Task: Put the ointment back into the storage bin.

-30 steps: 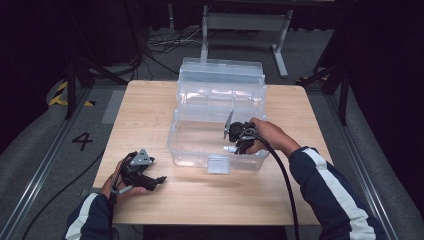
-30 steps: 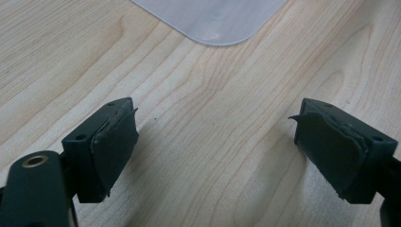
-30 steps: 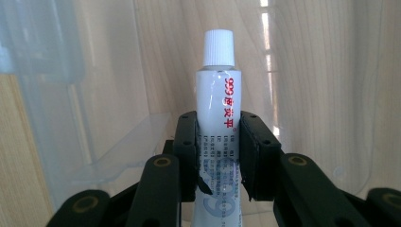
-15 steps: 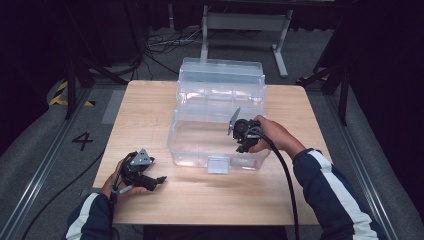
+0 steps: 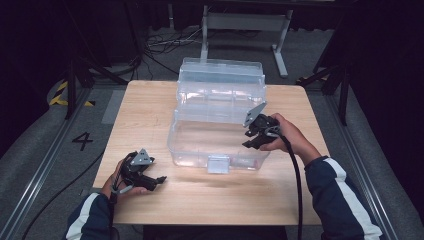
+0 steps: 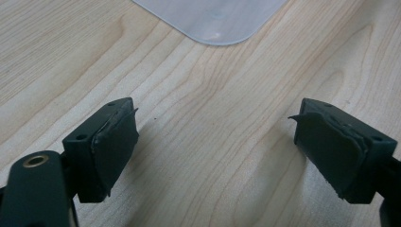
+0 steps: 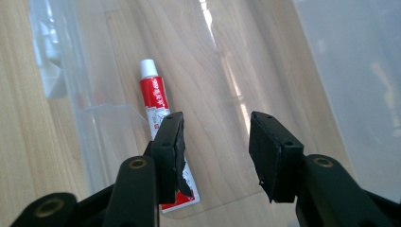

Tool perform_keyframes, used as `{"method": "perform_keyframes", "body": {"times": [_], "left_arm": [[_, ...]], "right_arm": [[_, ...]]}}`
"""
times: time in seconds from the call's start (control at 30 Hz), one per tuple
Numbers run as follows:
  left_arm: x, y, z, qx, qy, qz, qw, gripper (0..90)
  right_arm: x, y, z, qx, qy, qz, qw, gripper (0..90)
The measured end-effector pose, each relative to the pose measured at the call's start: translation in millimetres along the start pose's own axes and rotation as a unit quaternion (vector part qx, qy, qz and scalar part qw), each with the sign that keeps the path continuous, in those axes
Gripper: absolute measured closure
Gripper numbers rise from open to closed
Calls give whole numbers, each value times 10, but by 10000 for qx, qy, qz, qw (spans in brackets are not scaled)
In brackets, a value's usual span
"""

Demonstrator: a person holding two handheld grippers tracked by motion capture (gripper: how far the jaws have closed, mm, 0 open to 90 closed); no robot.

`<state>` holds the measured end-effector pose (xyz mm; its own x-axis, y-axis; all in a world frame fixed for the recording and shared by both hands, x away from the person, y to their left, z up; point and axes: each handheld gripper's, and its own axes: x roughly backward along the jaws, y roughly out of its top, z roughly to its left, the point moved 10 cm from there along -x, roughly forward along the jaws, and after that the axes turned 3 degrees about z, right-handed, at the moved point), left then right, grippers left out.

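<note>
Right gripper: held over the right front part of the clear plastic box, tilted down into it; jaws parted about halfway, nothing between them. Probably poised that way to reach what lies inside.
Tube: red and white, white cap; flat on the box floor, below and just left of the right gripper's left jaw in the right gripper view, lower end hidden behind that jaw. Not between the jaws.
Tube axis: long axis runs roughly along the gripper's line of sight, cap end pointing away from the gripper, crimped end nearest it, slight lean to the left.
Box: lid thrown back, open top facing up, which leaves the inside free from above.
Left gripper: low over bare table near the front left, well apart from the box; jaws wide, empty. Likely parked out of the way.
Ahead of left gripper: rounded corner of the pale box just beyond the jaws.
</note>
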<state>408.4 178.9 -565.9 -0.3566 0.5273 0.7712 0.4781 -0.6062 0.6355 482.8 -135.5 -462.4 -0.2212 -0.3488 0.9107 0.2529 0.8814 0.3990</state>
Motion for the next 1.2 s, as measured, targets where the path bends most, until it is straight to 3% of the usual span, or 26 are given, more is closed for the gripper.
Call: {"method": "perform_keyframes", "body": {"times": [0.13, 0.37, 0.5, 0.63, 0.7, 0.87, 1.0, 1.03, 1.1, 1.2], "left_arm": [[0, 2, -1, 15, 11, 17, 10000, 144], [-1, 2, 0, 13, 10, 14, 10000, 144], [0, 3, -3, 19, 9, 27, 10000, 145], [30, 25, -13, -132, 222, 283, 9993, 166], [41, 59, -51, -173, 173, 284, 9993, 210], [102, 163, -121, -226, 108, 171, 9995, 223], [246, 333, -188, -292, 99, -186, 9994, 240], [246, 333, -188, -292, 99, -186, 9994, 244], [339, 448, -226, -353, 126, -386, 9986, 256], [409, 565, -271, -437, 139, -539, 9975, 269]], "right_arm": [[98, -49, -25, -36, -97, -273, 9996, 564], [209, -147, -36, -86, -274, -434, 9986, 554], [342, -185, -55, -143, -367, -696, 9968, 572], [474, -230, -88, -46, -492, -831, 9953, 579], [557, -237, -117, -93, -562, -984, 9935, 576], [691, -215, -188, -127, -782, -1275, 9887, 557], [792, -161, -253, -77, -989, -1528, 9833, 544], [792, -161, -253, -77, -989, -1528, 9833, 544], [875, -77, -335, -124, -1124, -1722, 9785, 519], [918, -16, -398, -130, -1211, -1799, 9761, 517]]}}
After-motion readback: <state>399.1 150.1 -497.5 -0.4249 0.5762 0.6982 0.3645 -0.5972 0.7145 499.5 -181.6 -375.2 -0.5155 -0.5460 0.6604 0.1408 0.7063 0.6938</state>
